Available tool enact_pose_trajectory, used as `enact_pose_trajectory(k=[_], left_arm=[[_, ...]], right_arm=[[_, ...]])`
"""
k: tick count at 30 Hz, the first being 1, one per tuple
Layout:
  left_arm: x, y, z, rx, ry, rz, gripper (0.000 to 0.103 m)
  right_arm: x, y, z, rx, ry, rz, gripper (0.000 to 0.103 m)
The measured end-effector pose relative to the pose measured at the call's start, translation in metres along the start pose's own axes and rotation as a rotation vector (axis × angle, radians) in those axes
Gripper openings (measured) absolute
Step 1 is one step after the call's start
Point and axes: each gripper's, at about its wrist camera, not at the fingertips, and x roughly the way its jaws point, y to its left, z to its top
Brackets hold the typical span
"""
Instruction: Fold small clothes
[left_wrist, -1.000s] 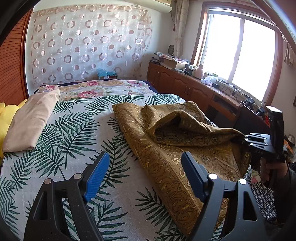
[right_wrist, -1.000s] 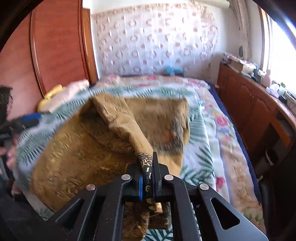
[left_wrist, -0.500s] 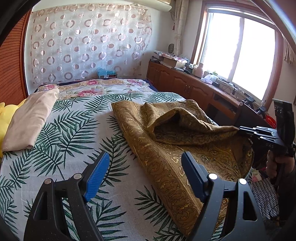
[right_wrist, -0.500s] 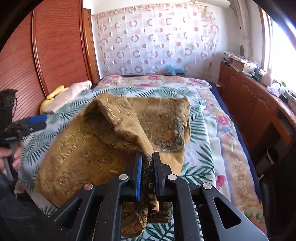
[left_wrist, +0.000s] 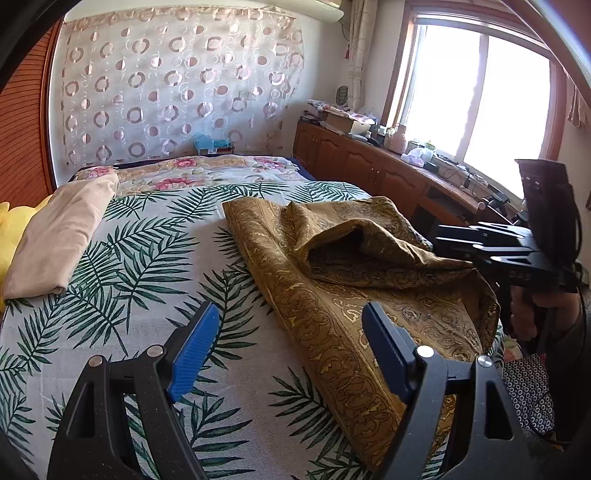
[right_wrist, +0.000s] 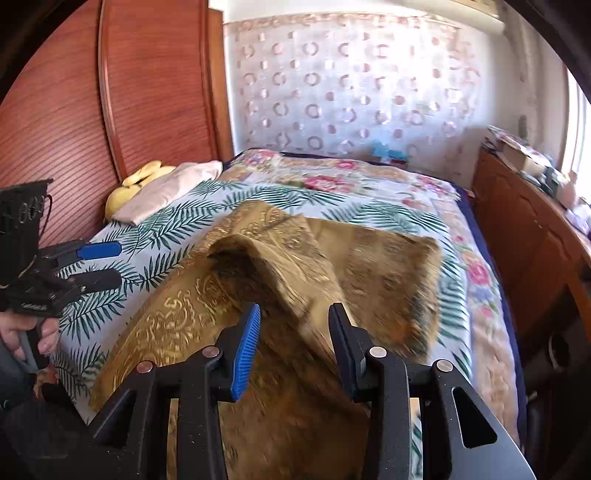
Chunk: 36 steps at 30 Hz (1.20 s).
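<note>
Garment (left_wrist: 354, 295), Inspector: where did it lie?

Inspector: The gold patterned garment lay across the near part of the bed (left_wrist: 140, 280), on the palm-leaf bedspread, reaching to the near edge and, it appeared, hanging over it. One portion was turned back over the rest in a loose, hollow fold, not pressed flat.

Clerk: And the right claw (right_wrist: 294, 332)?

Inspector: Its jaws stood apart with nothing pinched. The raised ridge of the turned-back cloth ran up between the two fingers in the right wrist view; whether either finger touched the cloth could not be determined, the fabric there being blurred.

Clerk: The left claw (left_wrist: 290, 345)?

Inspector: Likewise spread wide and empty. It hovered above the bedspread at the garment's left border, the right finger over the cloth, the left finger over bare sheet.

Clerk: Which step, in your judgement?

Inspector: A first fold appeared laid but unfinished. I judged neither claw to be holding cloth.

Clerk: What did the next move require?

Inspector: In my opinion, flattening the bulged fold, then taking a fresh grip on an edge, likely the long left border nearest the left claw, to carry it across.

Clerk: Other items?

Inspector: A folded beige cloth (left_wrist: 59, 236) lay well apart, beside a yellow item (left_wrist: 11, 229) near the headboard.
</note>
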Motion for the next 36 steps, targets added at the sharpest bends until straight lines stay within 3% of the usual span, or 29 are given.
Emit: enact_pose_trajectory(k=[10, 19, 23, 36], left_arm=[[0.002, 0.001, -0.005, -0.001, 0.016, -0.003, 0.080], [0.002, 0.004, -0.004, -0.007, 0.015, -0.004, 0.080], [0.002, 0.003, -0.004, -0.002, 0.015, -0.008, 0.080], [0.003, 0.002, -0.007, -0.006, 0.024, -0.014, 0.080]], right_arm=[[0.058, 0.000, 0.037, -0.030, 0.060, 0.050, 0.043], [0.087, 0.013, 0.032, -0.084, 0.186, 0.099, 0.044], [0.103, 0.014, 0.027, -0.109, 0.257, 0.095, 0.053], [0.114, 0.023, 0.027, -0.177, 0.251, 0.064, 0.052]])
